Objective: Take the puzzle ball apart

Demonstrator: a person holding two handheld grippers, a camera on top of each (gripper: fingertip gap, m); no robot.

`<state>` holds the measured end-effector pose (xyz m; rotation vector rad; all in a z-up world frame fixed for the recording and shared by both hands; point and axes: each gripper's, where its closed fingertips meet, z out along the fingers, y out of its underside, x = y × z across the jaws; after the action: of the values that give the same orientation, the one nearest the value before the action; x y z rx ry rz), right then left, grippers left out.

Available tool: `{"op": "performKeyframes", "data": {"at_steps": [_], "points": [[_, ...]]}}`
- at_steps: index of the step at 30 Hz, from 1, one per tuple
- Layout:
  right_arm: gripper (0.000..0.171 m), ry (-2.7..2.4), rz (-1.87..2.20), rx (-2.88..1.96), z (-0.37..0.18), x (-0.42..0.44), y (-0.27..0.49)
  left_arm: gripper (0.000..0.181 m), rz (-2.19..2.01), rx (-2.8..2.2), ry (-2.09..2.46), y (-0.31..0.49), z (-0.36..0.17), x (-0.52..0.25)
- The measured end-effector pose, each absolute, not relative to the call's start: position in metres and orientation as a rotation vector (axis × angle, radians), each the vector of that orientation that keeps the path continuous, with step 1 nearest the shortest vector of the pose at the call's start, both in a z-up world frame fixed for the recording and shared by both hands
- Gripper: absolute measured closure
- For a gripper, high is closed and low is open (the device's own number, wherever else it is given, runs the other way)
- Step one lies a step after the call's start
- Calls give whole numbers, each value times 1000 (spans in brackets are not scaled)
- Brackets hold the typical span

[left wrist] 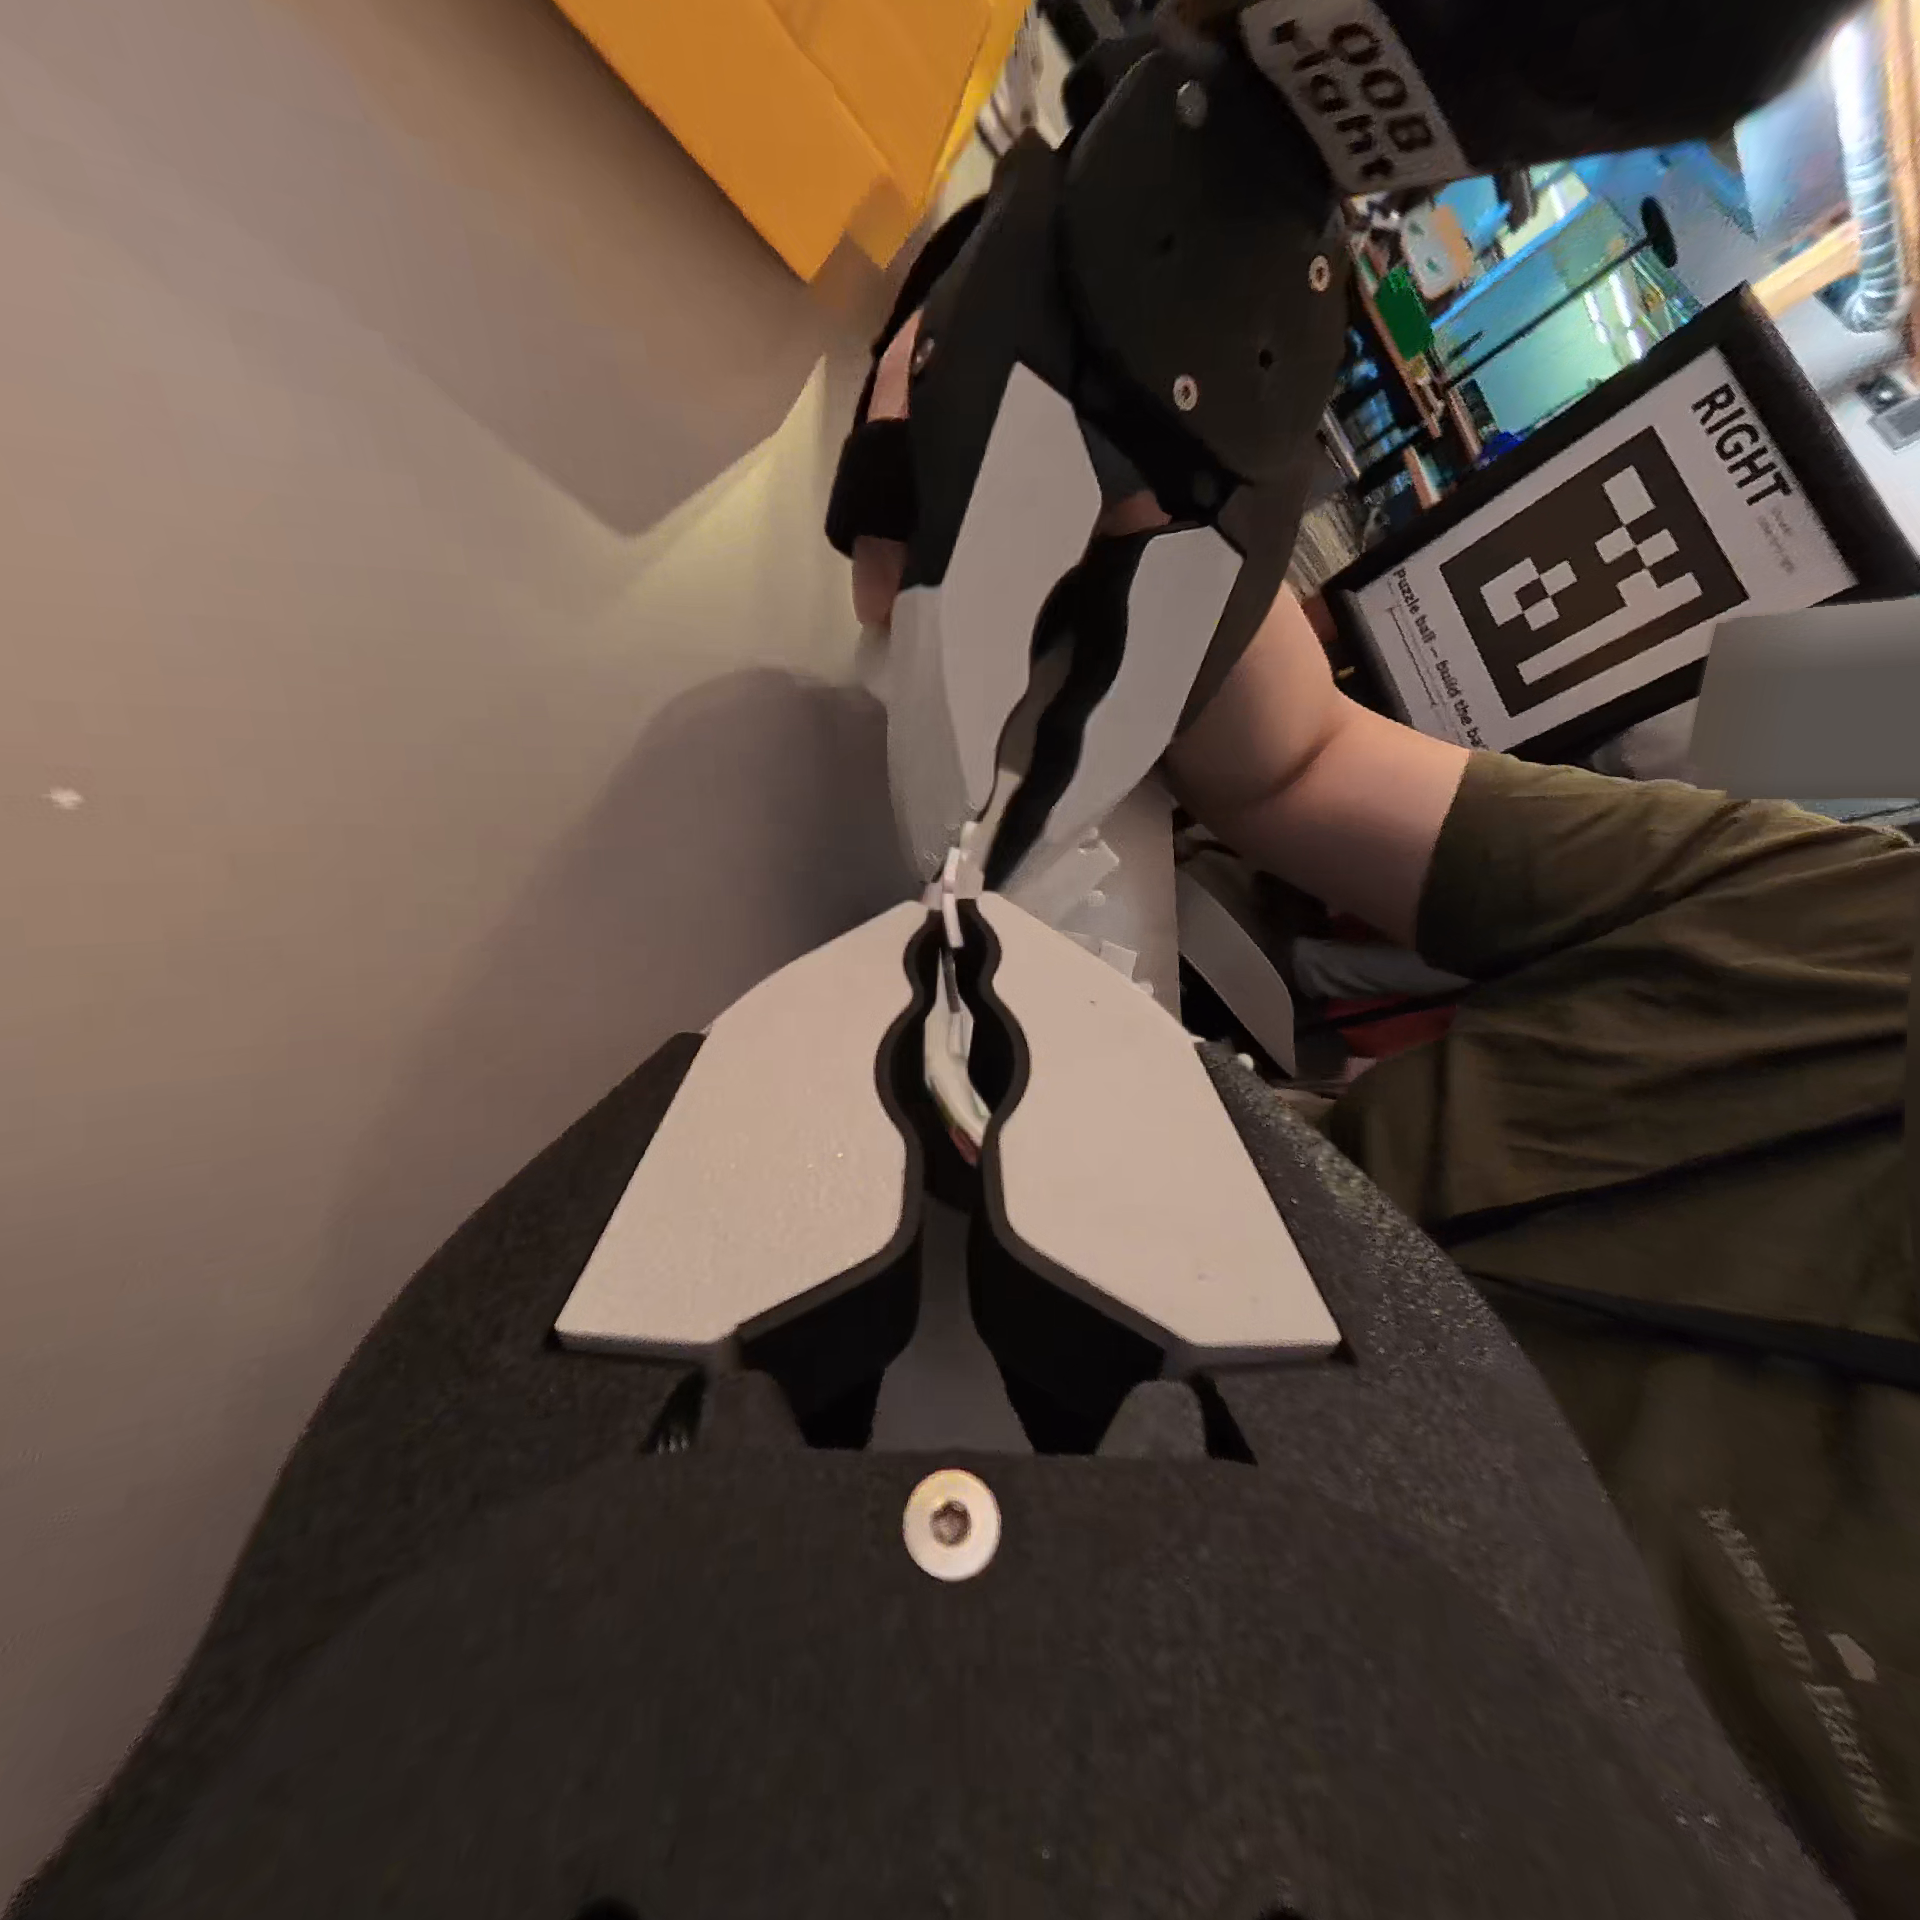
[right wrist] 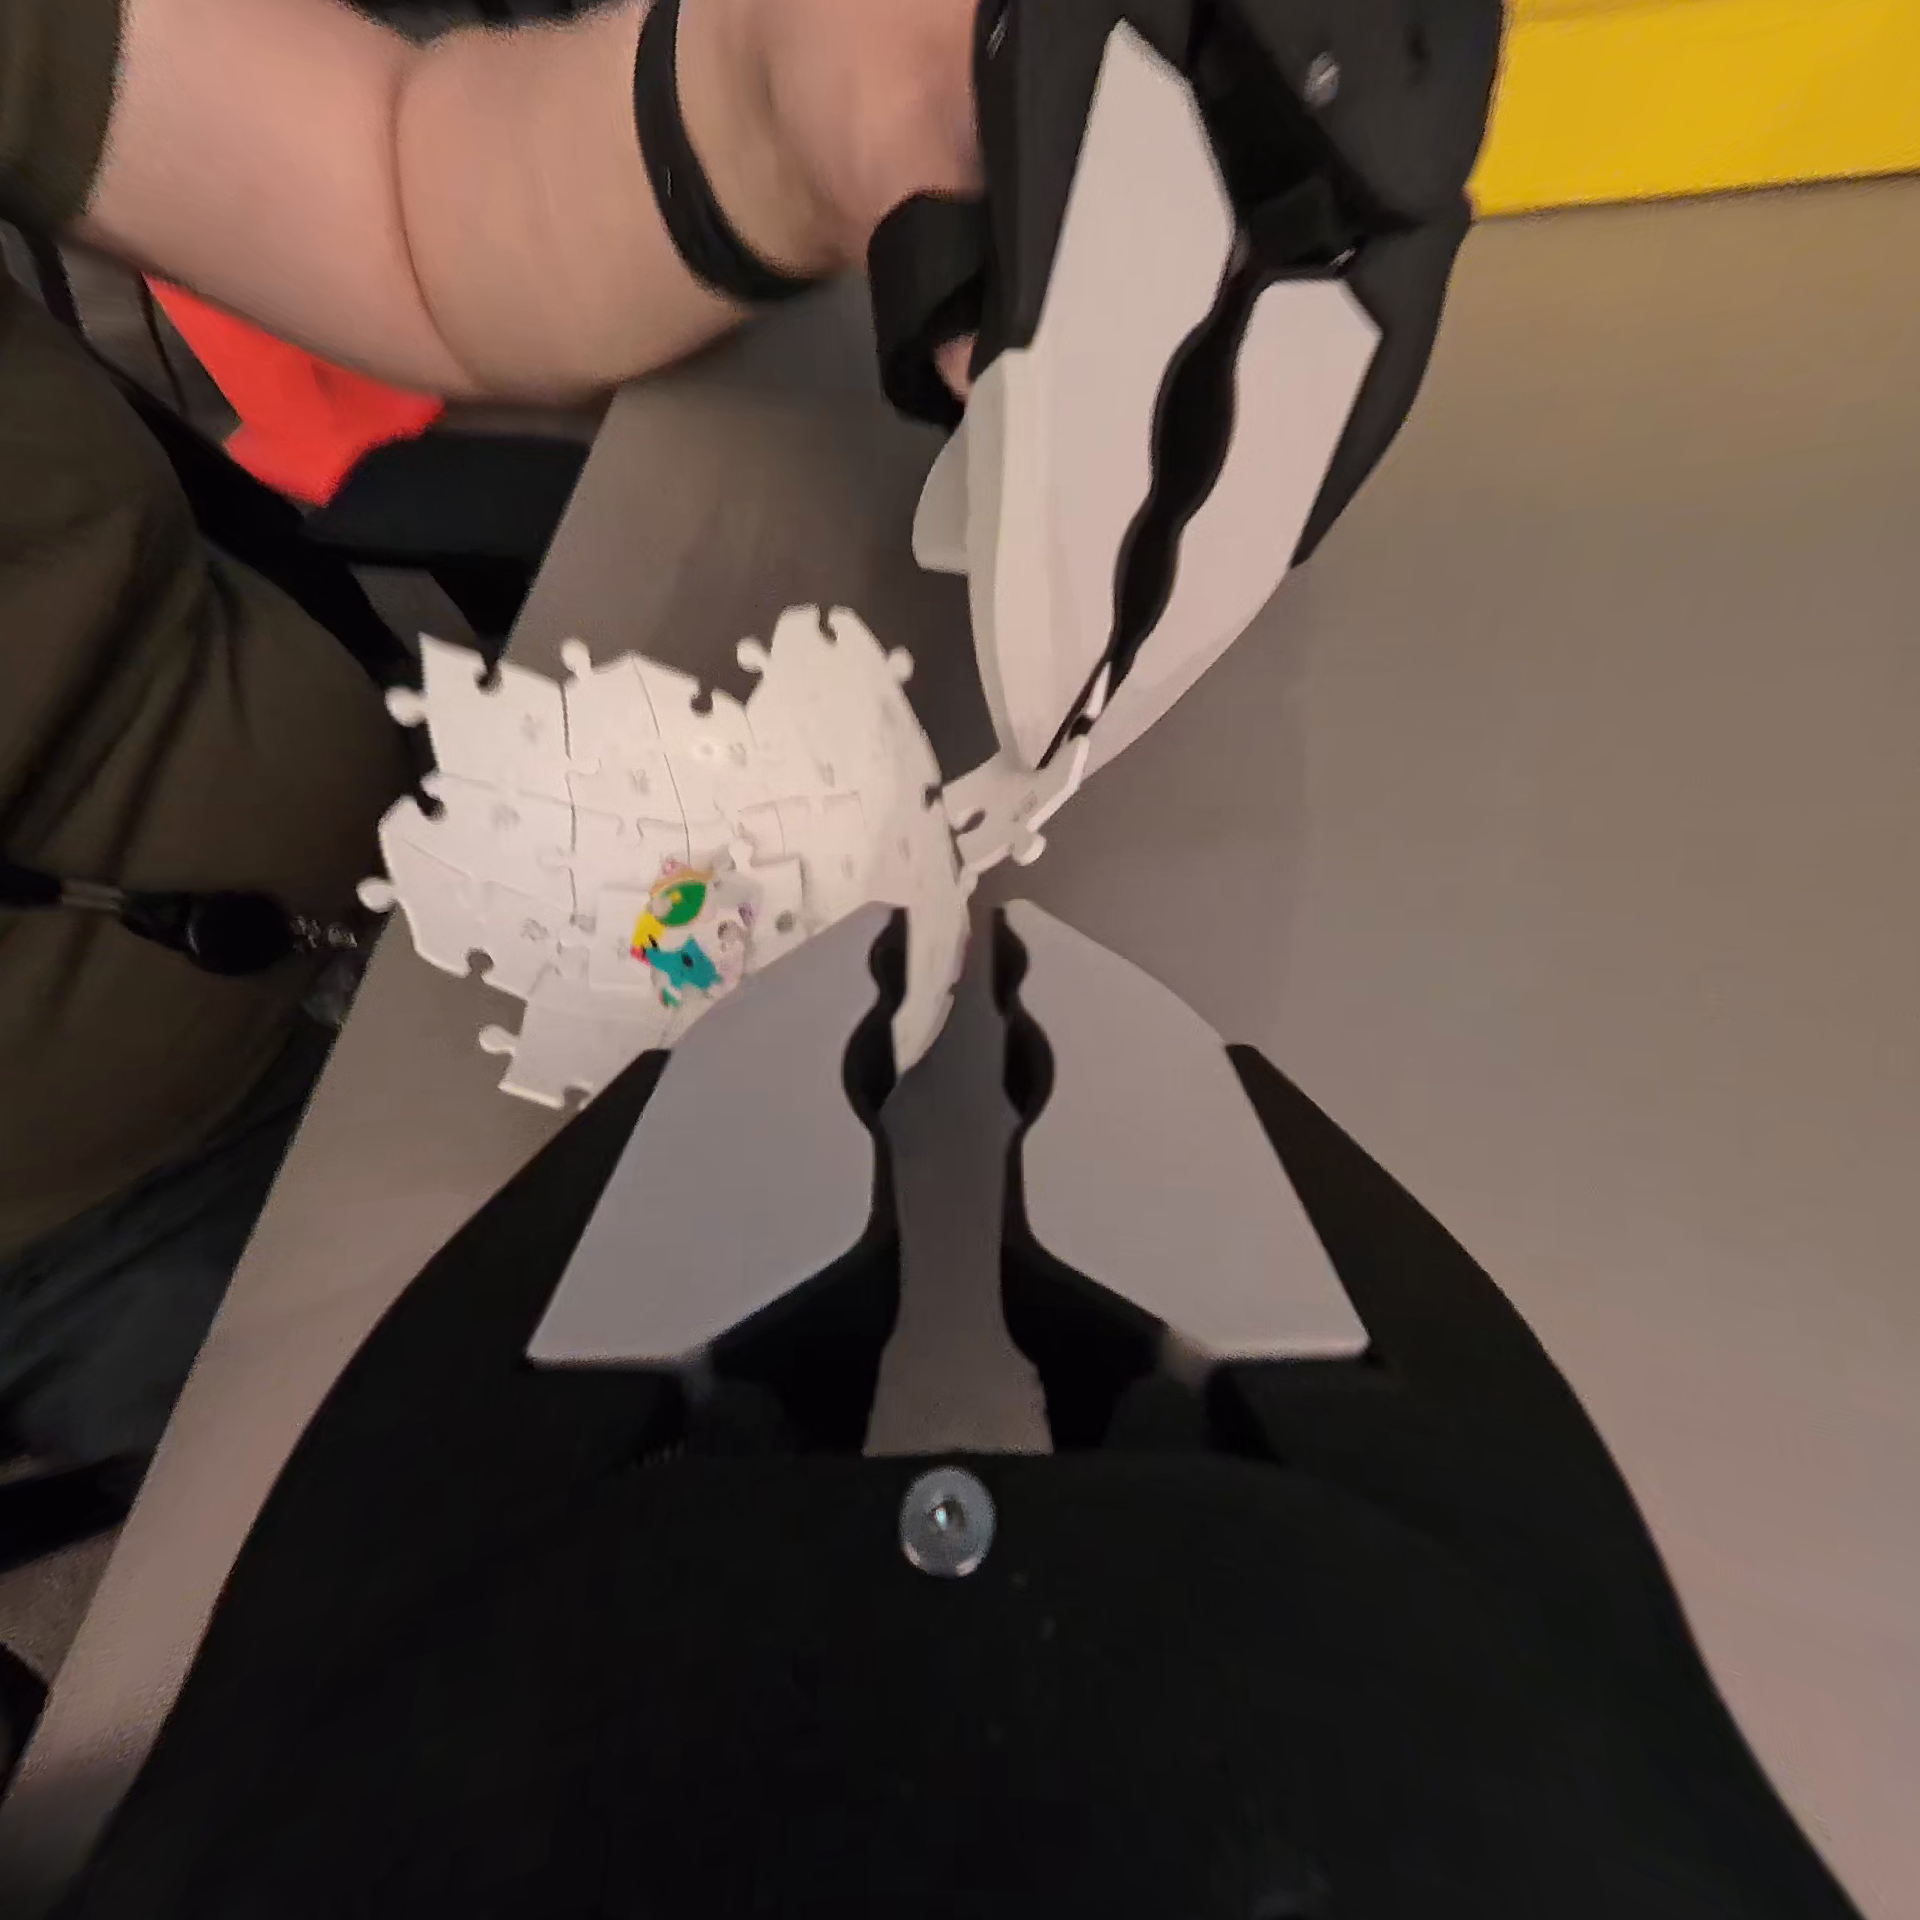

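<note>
white puzzle ball (right wrist: pixel 665 862) shell nipped by left gripper (right wrist: pixel 1081 727), right gripper (right wrist: pixel 951 920) fingers apart astride its rim

- White tag (left wrist: pixel 1351 94) on the right gripper (left wrist: pixel 977 857): 2 printed lines.
- Framed card (left wrist: pixel 1621 561): printed words (beside a square black-and-white code).
- Olive garment (left wrist: pixel 1787 1662): faint lettering.
- Puzzle ball (right wrist: pixel 644 810): tiny marks, too blurred to read.

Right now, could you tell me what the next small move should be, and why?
Probably peel the left gripper away from the shell: its jaws pinch a single piece that looks hooked to the shell's rim, while that rim sits between the right gripper jaws to brace it.
</note>
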<state>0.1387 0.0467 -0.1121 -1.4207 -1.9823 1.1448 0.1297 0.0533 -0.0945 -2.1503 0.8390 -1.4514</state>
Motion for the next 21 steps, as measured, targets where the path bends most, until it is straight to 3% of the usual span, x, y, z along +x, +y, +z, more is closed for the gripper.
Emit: {"op": "performKeyframes", "data": {"at_steps": [1, 8, 9, 11, 13, 17, 21], "points": [[149, -1931, 1194, -1437, -105, 138, 50, 179, -1427, -2125, 834, 56, -91, 129], [150, -1599, 1511, -1619, -74, 125, 66, 179, -1318, -1977, 852, 63, -69, 133], [163, -1620, 1508, -1629, -75, 124, 65, 178, -1325, -1968, 866, 61, -68, 135], [168, -1663, 1485, -1618, -71, 128, 62, 161, -1318, -1968, 880, 60, -67, 137], [168, -1652, 1368, -1576, -47, 140, 70, 151, -1301, -1917, 848, 63, -56, 132], [168, -1219, 716, -1529, 37, 219, 157, 156, -1109, -1798, 854, 66, -42, 112], [168, -766, 477, -1894, 22, 351, 237, 153, -982, -1713, 876, 61, -43, 107]]}}
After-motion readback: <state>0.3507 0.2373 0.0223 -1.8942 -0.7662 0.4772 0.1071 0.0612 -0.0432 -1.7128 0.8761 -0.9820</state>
